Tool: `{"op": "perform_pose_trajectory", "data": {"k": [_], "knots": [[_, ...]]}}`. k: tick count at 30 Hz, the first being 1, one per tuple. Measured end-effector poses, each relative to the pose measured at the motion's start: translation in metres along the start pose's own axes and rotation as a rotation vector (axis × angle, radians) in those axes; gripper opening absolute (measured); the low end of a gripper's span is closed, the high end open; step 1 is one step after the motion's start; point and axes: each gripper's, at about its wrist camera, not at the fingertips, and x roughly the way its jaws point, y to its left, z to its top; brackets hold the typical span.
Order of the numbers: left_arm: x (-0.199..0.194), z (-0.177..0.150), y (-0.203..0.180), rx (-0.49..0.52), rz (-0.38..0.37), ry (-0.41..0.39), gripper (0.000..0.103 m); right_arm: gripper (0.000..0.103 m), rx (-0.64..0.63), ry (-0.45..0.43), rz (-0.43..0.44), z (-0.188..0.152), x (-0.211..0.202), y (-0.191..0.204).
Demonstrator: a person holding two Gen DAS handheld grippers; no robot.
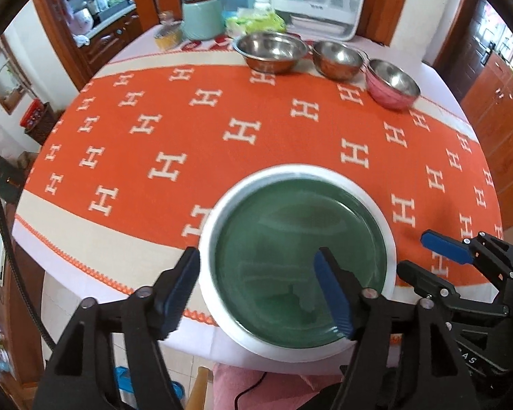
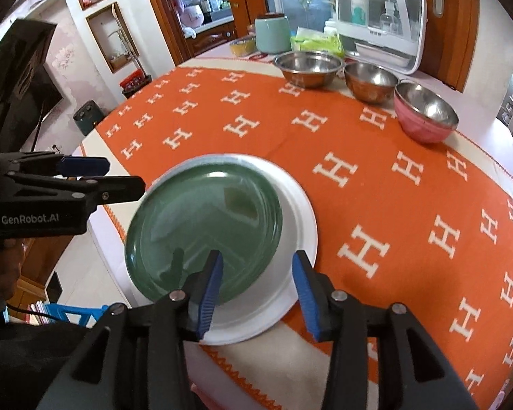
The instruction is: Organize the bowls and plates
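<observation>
We hold both tools above the near table edge. Left gripper (image 1: 256, 287): jaws apart, straddling the left rim of the plates, pads clear of them. Right gripper (image 2: 258, 294): jaws apart over the right rim, nothing pinched. Green plate (image 2: 201, 225) lies inside the white plate (image 2: 301, 225), pushed toward its left side, not centred. The stack sits at the edge of the orange tablecloth (image 1: 188, 130), partly overhanging the table as far as we can judge. Three bowls stand well apart at the far side: large steel bowl (image 1: 270, 49), smaller steel bowl (image 1: 337, 58), pink-sided bowl (image 1: 391, 83); not yet nested.

Risks: a nudge from either finger could tip the overhanging stack off the edge; the off-centre green plate may slide when lifted; steel bowls may slip in smooth pads
</observation>
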Motion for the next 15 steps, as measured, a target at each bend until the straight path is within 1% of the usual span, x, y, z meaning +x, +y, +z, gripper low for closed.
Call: {"op": "perform_pose_trajectory", "data": {"k": [2, 9, 13, 15], "knots": [[-0.005, 0.004, 0.005, 0.005, 0.017, -0.010, 0.074, 0.055, 0.004, -0.020, 0.000, 0.009, -0.002, 0.003], [-0.017, 0.024, 0.047, 0.035, 0.020, -0.026, 0.078, 0.058, 0.039, -0.081, -0.017, 0.049, 0.007, 0.030], [-0.019, 0.042, 0.078, 0.030, -0.013, -0.032, 0.080, 0.064, 0.072, -0.119, -0.034, 0.073, 0.012, 0.049], [-0.021, 0.054, 0.094, 0.029, -0.031, -0.040, 0.081, 0.064, 0.090, -0.143, -0.047, 0.087, 0.016, 0.058]]}}
